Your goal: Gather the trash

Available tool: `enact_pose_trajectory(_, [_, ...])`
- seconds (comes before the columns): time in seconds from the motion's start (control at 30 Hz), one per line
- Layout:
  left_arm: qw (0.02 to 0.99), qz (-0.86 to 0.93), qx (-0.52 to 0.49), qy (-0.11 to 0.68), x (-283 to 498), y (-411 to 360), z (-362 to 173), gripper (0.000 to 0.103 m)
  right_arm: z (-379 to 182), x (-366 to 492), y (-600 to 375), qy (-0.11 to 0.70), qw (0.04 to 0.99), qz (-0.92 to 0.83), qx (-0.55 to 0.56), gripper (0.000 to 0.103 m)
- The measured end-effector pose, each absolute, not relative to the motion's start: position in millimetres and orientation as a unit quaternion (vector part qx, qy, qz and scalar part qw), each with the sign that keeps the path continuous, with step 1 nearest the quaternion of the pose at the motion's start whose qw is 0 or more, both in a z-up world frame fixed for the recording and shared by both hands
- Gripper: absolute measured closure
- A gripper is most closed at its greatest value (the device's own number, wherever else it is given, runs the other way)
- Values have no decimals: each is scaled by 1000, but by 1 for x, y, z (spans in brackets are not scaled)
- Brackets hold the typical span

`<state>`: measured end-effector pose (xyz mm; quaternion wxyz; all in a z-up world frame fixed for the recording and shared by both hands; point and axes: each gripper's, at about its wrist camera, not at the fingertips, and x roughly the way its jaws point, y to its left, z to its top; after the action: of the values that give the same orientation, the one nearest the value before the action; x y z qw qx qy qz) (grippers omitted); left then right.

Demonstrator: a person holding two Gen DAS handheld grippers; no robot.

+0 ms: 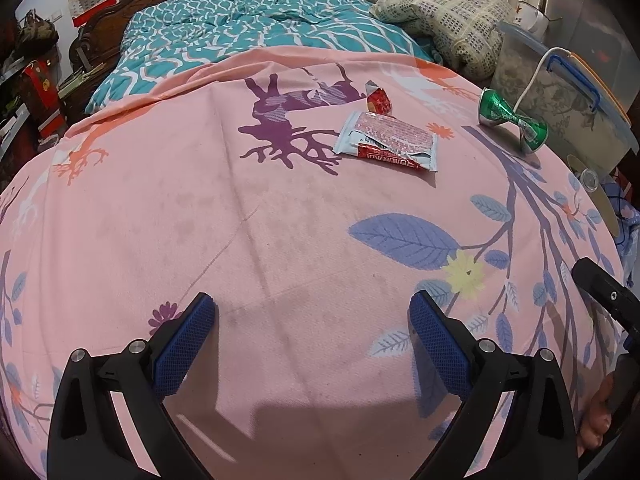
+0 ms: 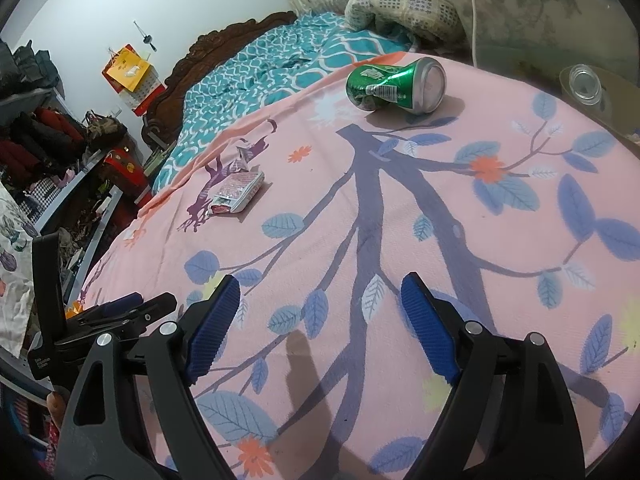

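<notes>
Three bits of trash lie on the pink sheet (image 1: 280, 220) with its tree-and-leaf print. A crushed green can (image 1: 513, 119) lies on its side toward the sheet's far right edge, pinched in at the waist, silver end showing in the right wrist view. To its left, well apart, a flattened snack wrapper (image 1: 387, 141), pale with red print, lies flat on the purple deer pattern. Just beyond that sits a small crumpled red wrapper (image 1: 380, 99), near the big one but whether they touch I can't tell.

The left gripper (image 1: 312, 320) hovers low over the near part of the sheet, blue pads spread wide, nothing between them, pointing toward the wrappers. The right gripper (image 2: 320, 304) is likewise spread wide and empty, over the blue branch print, with the can ahead and slightly right of it. Open sheet lies between each tool and the trash.

Past the sheet there's a teal patterned quilt (image 1: 248, 28), a checked pillow (image 1: 448, 20) and a carved wooden headboard (image 2: 208, 56). A clear plastic storage bin (image 1: 560, 92) stands just behind the can, a white cable (image 1: 534, 76) draped over it.
</notes>
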<state>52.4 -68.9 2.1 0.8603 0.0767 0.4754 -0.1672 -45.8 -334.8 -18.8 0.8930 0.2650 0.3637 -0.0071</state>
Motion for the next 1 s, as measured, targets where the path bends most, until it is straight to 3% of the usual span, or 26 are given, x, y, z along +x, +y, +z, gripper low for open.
enact_pose_trajectory(1.0, [863,-156,80,474,54,-66,2,9,-19,-46,-334,363,893,-8,264,19])
